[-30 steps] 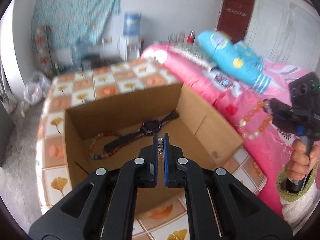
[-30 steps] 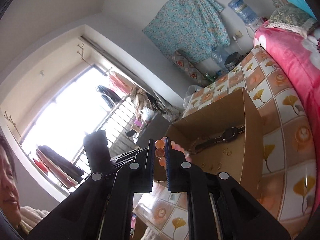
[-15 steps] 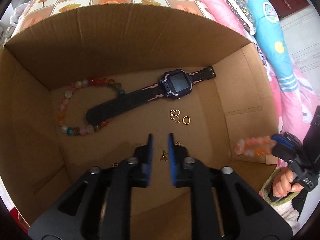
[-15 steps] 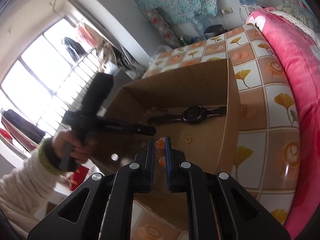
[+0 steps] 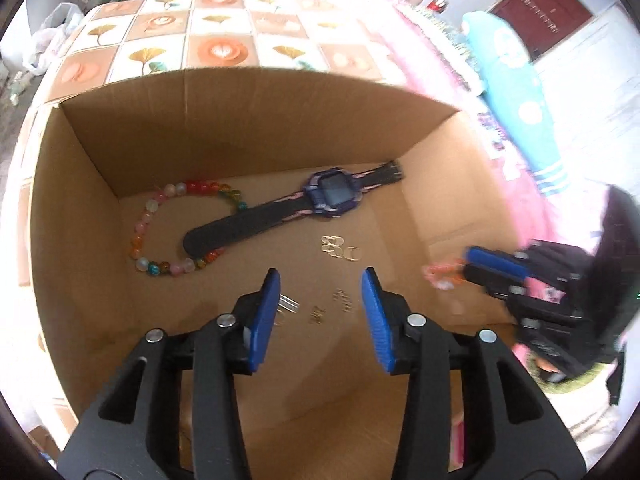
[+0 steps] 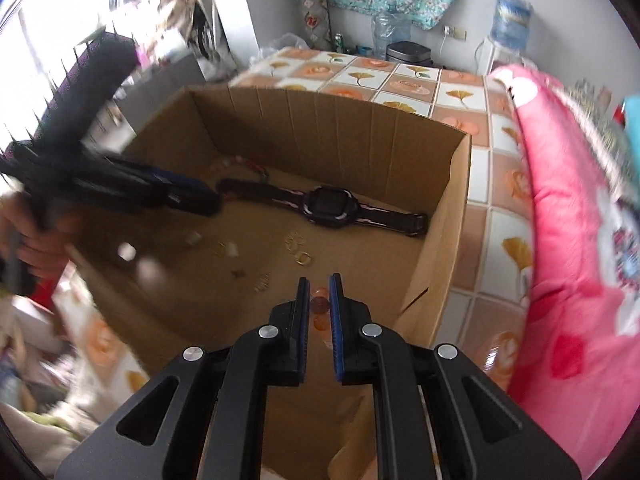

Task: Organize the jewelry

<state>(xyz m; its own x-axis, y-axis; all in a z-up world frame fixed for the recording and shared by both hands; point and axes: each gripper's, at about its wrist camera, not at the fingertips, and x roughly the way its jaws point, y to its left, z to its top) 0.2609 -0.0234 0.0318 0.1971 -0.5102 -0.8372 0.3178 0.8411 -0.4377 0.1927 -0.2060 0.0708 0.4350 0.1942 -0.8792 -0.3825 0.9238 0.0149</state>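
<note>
Orange-and-pink bead bracelet (image 6: 320, 307) sits pinched between the nearly closed jaws of the right gripper (image 6: 319, 300), held over the near right corner of the open brown cardboard box (image 5: 248, 128); in the left wrist view the same beads show blurred at that gripper's tip, inside the box's right wall. Step in hand, as I read it: dropping jewelry into the box, bracelet delivery under way.

Left gripper (image 5: 320, 300) hangs over the box floor, jaws opening, nothing between the pads. Just below them lie tiny gold earrings (image 5: 340, 300) and a small clear piece (image 5: 289, 305), apparently already on the floor of the box.

Already in the box: multicoloured round-bead bracelet (image 5: 160, 232) at back left, purple-and-black smartwatch with long strap (image 5: 332, 196) lying across its edge, small gold rings (image 5: 336, 247) mid-floor.

Box stands on a surface covered with a ginkgo-leaf tiled cloth (image 6: 404, 80), pink bedding (image 6: 568, 240) to its right.

Next move calls for: lower the right gripper a little further inside the wall, over bare cardboard clear of rings and watch, then part its jaws so the bracelet drops flat. Left gripper should pull clear.
</note>
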